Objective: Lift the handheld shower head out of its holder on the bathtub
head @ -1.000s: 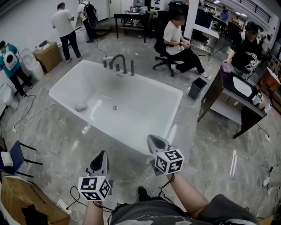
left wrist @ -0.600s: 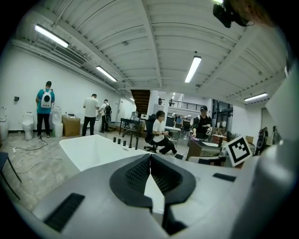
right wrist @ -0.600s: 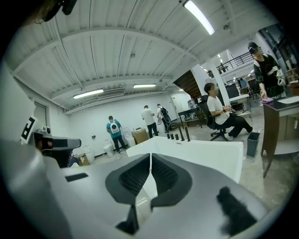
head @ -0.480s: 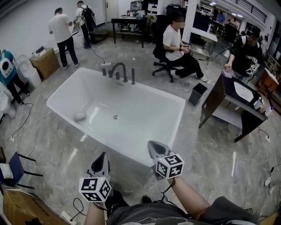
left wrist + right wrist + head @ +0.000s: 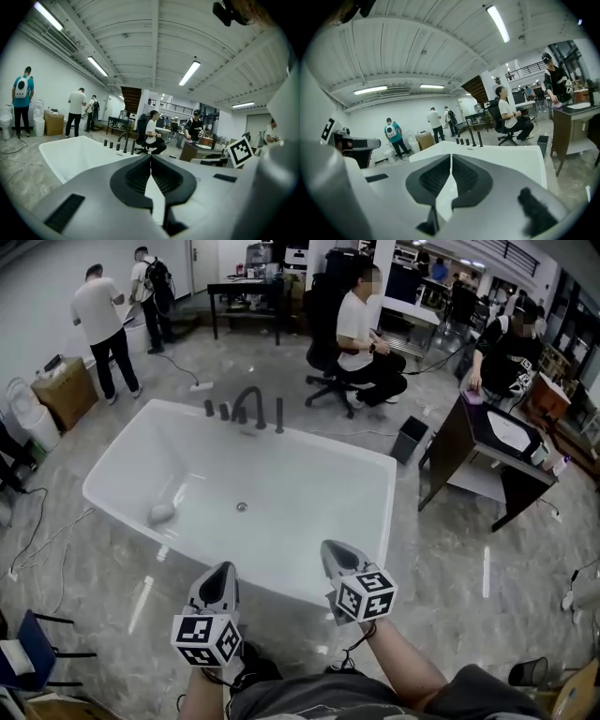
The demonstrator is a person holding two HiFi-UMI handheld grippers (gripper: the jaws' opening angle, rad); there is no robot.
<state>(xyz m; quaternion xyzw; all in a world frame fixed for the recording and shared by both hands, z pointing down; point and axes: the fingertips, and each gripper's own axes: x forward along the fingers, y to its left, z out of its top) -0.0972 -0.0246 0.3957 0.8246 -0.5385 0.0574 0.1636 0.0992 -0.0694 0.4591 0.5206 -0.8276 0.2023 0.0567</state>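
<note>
One bathtub point(image 5: 319, 474), two hand-held grippers point(image 5: 221, 570) point(image 5: 331, 547), one faucet point(image 5: 260, 409)

White rectangular bathtub point(image 5: 319, 493), mid-frame: smooth, glossy, acrylic-looking. Black curved tap fittings point(image 5: 251, 401) on its far rim look like matt metal. Grey veined floor point(image 5: 450, 559) — polished stone look, reflective.

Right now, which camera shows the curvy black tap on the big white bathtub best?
The head view. It looks down on the curved black tap standing clear on the far rim of the white bathtub, small knobs beside it. Both gripper views show the tap too, but tiny, far off and from low down.
</note>
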